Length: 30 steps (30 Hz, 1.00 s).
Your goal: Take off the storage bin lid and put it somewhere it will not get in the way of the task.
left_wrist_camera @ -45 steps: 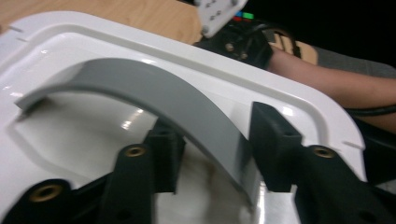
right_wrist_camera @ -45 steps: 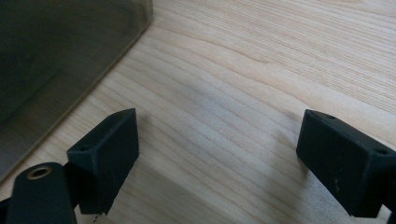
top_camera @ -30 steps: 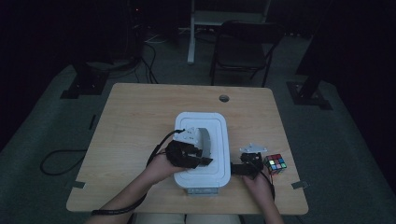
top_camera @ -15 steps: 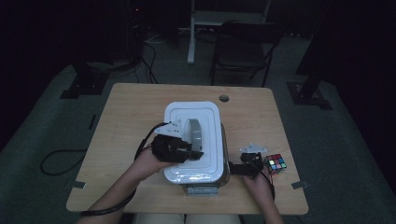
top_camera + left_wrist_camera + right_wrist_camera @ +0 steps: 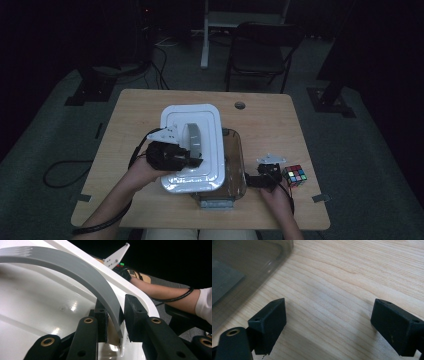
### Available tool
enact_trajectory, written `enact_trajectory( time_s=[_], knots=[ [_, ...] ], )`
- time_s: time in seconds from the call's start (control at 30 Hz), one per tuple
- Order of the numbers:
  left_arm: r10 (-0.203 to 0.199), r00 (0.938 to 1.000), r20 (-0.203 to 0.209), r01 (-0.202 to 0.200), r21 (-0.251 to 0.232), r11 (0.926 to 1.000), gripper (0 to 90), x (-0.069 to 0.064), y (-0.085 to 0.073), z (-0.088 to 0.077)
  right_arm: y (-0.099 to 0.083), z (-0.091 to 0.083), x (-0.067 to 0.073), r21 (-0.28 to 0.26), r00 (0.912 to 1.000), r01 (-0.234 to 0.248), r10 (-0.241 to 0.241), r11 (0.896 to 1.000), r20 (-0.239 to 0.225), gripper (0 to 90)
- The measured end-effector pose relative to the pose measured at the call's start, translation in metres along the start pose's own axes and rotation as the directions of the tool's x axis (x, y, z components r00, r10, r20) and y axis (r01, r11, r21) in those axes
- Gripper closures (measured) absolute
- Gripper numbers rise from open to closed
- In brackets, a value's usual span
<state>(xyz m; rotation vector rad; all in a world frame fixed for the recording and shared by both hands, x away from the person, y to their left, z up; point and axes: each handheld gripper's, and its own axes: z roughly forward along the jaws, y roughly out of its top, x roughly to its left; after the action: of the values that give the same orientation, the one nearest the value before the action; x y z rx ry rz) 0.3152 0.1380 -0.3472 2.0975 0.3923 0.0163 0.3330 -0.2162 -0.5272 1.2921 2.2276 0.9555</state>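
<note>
**A:** On the left side of the table (image 5: 125,115), what's the left gripper (image 5: 175,156) got?

**B:** Jaws clamped on the grey handle (image 5: 192,140) of the white lid (image 5: 192,145). In the left gripper view the handle (image 5: 82,272) arches up from between the two pads, both pressing on it near its foot. Lid (image 5: 37,305) fills the space under it.

**A:** Lid position?

**B:** Held above the clear box (image 5: 235,165), offset to the left of it. Right side of the box is uncovered. Can't tell if the lid's right edge touches the rim.

**A:** Box?

**B:** Near the table's front edge, middle.

**A:** Right gripper (image 5: 255,180)?

**B:** Just right of the box, low over the table. Jaws wide apart, nothing between them, only bare wood in the right gripper view, box corner (image 5: 244,267) at upper left.

**A:** Further right?

**B:** Colour cube (image 5: 294,175), just beside the right gripper, on the table.
</note>
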Motion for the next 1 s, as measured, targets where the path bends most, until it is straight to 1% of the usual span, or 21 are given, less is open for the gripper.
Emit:
enact_trajectory(
  time_s=[0.07,0.1,0.13,0.17,0.23,0.27,0.33,0.53,0.57,0.6,0.67,0.77,0.87,0.93,1.0],
  knots=[
    [0.0,0.9999,-0.015,0.0,0.002,1.0,74.5,0.002,-0.003,-0.007,0.0,0.0,0.0,0.0,1.0,0.001,-0.001,1.0,0.0,12.8],
    [0.0,0.9999,-0.015,0.0,0.002,1.0,74.6,0.002,-0.003,-0.007,0.0,0.0,0.0,0.0,1.0,0.001,-0.001,1.0,0.0,12.8],
    [-0.006,0.9996,-0.027,0.006,0.001,1.0,74.6,0.004,-0.007,-0.014,0.0,0.0,0.0,0.0,1.0,0.0,0.0,1.0,0.0,12.8],
    [-0.006,0.9996,-0.027,0.006,0.001,1.0,74.6,0.004,-0.007,-0.014,0.0,0.0,0.0,0.0,1.0,0.0,0.0,1.0,0.0,12.8],
    [-0.016,0.9989,-0.044,0.016,0.002,0.9999,74.6,0.009,-0.013,-0.024,0.0,0.0,0.0,0.0,1.0,0.0,0.0,1.0,-0.001,12.8],
    [-0.016,0.9989,-0.044,0.016,0.002,0.9999,74.6,0.009,-0.013,-0.024,0.0,0.0,0.0,0.0,1.0,0.0,0.0,1.0,-0.001,12.8],
    [-0.03,0.9981,-0.054,0.03,0.003,0.9995,74.6,0.013,-0.019,-0.031,0.0,0.0,0.0,0.0,1.0,0.0,0.0,1.0,0.0,12.8],
    [-0.051,0.9968,-0.061,0.052,0.016,0.9985,74.7,0.027,-0.038,-0.046,0.0,0.0,0.0,0.0,1.0,0.002,-0.002,1.0,0.001,12.8],
    [-0.05,0.997,-0.058,0.052,0.019,0.9985,74.7,0.028,-0.041,-0.047,0.0,0.0,0.0,0.002,1.0,0.001,-0.001,1.0,0.0,12.8],
    [-0.058,0.9967,-0.058,0.059,0.019,0.9981,74.7,0.031,-0.045,-0.049,0.0,0.0,0.0,0.001,1.0,-0.001,0.001,1.0,0.0,12.8],
    [-0.057,0.9963,-0.065,0.059,0.025,0.9979,74.7,0.034,-0.053,-0.051,0.0,0.0,0.0,0.001,1.0,0.0,0.0,1.0,0.0,12.8],
    [-0.081,0.9957,-0.045,0.082,0.006,0.9966,74.4,0.039,-0.064,-0.054,0.0,0.0,0.0,0.001,1.0,-0.001,0.001,1.0,0.0,12.8],
    [-0.089,0.9958,-0.024,0.088,-0.019,0.9959,74.5,0.043,-0.073,-0.057,0.0,0.0,0.0,0.001,1.0,-0.001,0.001,1.0,0.0,12.8],
    [-0.093,0.9954,-0.023,0.092,-0.025,0.9954,74.4,0.045,-0.078,-0.059,0.0,0.0,0.0,0.001,1.0,0.0,0.0,1.0,0.0,12.8],
    [-0.098,0.9947,-0.03,0.098,-0.02,0.995,74.4,0.047,-0.082,-0.06,0.0,0.0,0.0,0.0,1.0,0.0,0.0,1.0,0.0,12.8]
  ],
)
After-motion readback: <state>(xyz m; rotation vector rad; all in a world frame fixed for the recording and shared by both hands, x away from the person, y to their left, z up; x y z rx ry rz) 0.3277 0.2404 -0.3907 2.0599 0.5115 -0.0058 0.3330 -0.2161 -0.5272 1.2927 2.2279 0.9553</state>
